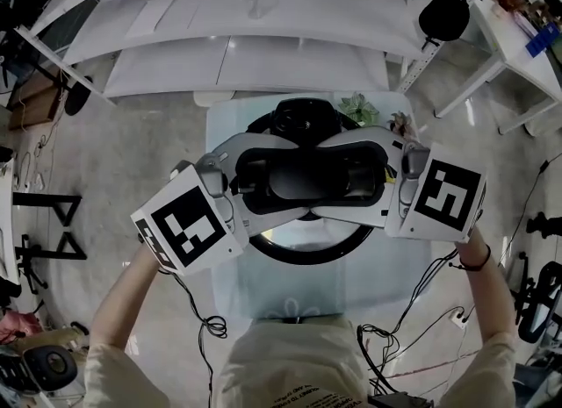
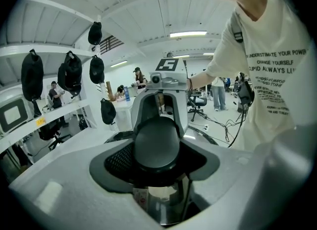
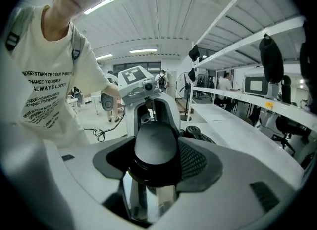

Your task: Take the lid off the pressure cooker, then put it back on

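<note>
**Entry 1, left gripper** (image 1: 283,178). It comes in from the left of the head view, with its marker cube (image 1: 189,226) towards me. I read its jaws as spread wide and clamped on the lid's black handle (image 1: 312,178). In the left gripper view its dark ribbed pads (image 2: 119,160) sit against both flanks of that handle.

**Entry 2, right gripper** (image 1: 347,176). It comes in from the opposite side, nose to nose with the left one. Its jaws are likewise wide and closed on the same handle, as its own view shows plainly.

**Entry 3, lid** (image 2: 161,202). Polished steel shows directly under the handle, between the jaws. It is held by both tools at once, over the middle of the table.

**Entry 4, pressure cooker** (image 1: 307,255). A dark round rim shows below the grippers, and a black fitting (image 1: 303,118) shows at the far side. The tools cover the joint, so I cannot say whether the lid is seated on the pot or just clear of it.

**Entry 5, table** (image 1: 237,283). It is small and pale with a glassy top, and it bears the cooker.

**Entry 6, plant** (image 1: 358,108). It is small and green and stands at the table's far edge, just beside the cooker.

**Entry 7, shelving** (image 1: 246,11). It is white and stands beyond the table.
</note>
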A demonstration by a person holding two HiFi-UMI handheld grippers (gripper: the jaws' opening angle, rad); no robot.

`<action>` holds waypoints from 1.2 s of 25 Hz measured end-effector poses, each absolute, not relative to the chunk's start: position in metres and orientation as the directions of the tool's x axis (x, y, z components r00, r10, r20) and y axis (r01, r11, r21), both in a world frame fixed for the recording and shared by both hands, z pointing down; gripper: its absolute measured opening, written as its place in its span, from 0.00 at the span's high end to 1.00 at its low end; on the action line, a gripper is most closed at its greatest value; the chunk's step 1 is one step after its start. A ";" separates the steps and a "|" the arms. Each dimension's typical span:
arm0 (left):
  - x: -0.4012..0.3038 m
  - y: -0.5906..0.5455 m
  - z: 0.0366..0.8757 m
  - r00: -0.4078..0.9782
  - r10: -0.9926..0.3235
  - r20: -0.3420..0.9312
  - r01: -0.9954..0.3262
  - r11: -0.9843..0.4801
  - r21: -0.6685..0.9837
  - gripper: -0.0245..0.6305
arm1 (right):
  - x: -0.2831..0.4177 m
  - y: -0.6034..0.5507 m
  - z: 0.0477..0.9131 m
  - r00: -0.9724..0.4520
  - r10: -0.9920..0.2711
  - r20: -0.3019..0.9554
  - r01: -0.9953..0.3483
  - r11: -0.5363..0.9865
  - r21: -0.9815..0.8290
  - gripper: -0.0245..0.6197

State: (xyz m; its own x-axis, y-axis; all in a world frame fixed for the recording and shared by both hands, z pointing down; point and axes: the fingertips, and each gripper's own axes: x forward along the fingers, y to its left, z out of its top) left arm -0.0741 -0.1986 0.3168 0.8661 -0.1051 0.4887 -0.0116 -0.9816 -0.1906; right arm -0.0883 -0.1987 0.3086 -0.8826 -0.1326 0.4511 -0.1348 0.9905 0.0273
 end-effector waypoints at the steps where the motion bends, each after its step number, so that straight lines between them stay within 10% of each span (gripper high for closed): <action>1: -0.072 -0.195 0.314 0.866 -0.105 0.489 -0.009 -0.981 -0.194 0.52 | -0.086 -0.195 0.306 -0.884 -0.136 0.447 -0.137 0.990 0.030 0.54; 30: 0.093 -0.070 0.299 0.854 -0.093 0.511 0.025 -0.976 -0.218 0.52 | 0.079 -0.070 0.292 -0.880 -0.167 0.445 -0.159 0.986 0.055 0.54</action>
State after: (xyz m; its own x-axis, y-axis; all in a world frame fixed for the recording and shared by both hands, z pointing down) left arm 0.0927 -0.0702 0.2990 0.8545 -0.0930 0.5111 0.0245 -0.9755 -0.2184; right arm 0.0790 -0.0701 0.2916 -0.8798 -0.1665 0.4453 -0.1587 0.9858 0.0551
